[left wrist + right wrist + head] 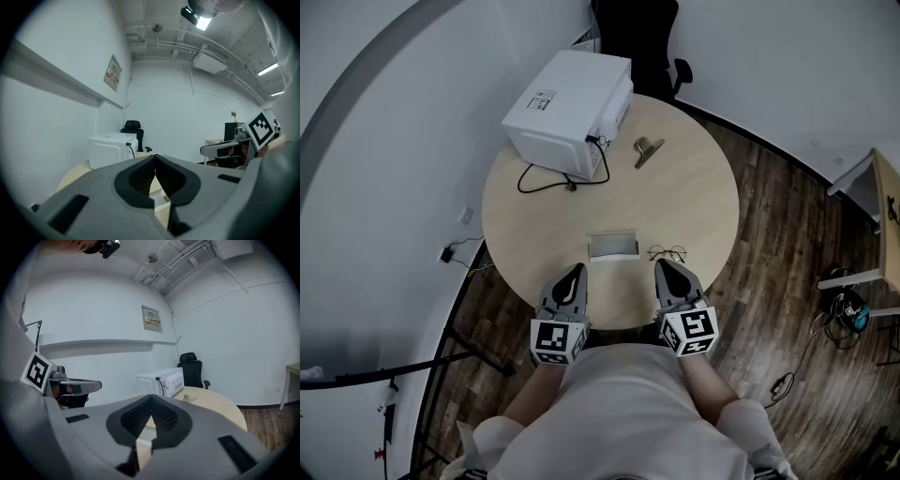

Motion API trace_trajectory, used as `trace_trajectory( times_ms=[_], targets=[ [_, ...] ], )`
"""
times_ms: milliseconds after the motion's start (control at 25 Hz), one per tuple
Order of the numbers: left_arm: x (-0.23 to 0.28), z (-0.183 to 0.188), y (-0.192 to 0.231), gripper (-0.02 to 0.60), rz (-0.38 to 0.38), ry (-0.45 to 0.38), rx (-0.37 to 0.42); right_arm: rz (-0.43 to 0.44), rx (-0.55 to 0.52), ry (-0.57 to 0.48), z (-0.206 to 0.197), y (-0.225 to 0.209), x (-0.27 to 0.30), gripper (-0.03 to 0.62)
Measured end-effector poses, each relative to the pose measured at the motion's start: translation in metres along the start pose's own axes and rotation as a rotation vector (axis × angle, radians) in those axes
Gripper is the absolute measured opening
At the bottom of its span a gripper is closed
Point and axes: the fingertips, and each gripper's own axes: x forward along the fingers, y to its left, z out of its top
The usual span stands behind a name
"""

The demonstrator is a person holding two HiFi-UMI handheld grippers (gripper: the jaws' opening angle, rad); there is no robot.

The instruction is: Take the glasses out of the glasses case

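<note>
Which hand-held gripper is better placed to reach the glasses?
Right hand-held gripper: the glasses lie just ahead of it, right of the case; the left hand-held gripper sits left of the case.

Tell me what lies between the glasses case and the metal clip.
Nothing: only bare tabletop lies between the glasses case and the metal clip, as the head view shows.

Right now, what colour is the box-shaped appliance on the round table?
The box-shaped appliance is white, best seen in the head view.
</note>
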Motion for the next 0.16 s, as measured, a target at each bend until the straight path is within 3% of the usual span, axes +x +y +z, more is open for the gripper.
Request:
trace_trajectory(
  times_ms=[160],
  targets=[
    [0.0015,0.0005,0.0011,0.009,0.001,-0.002,0.002,0.003,-0.001,-0.001,-0.0011,0.0008,0.0018,0.012]
  ],
)
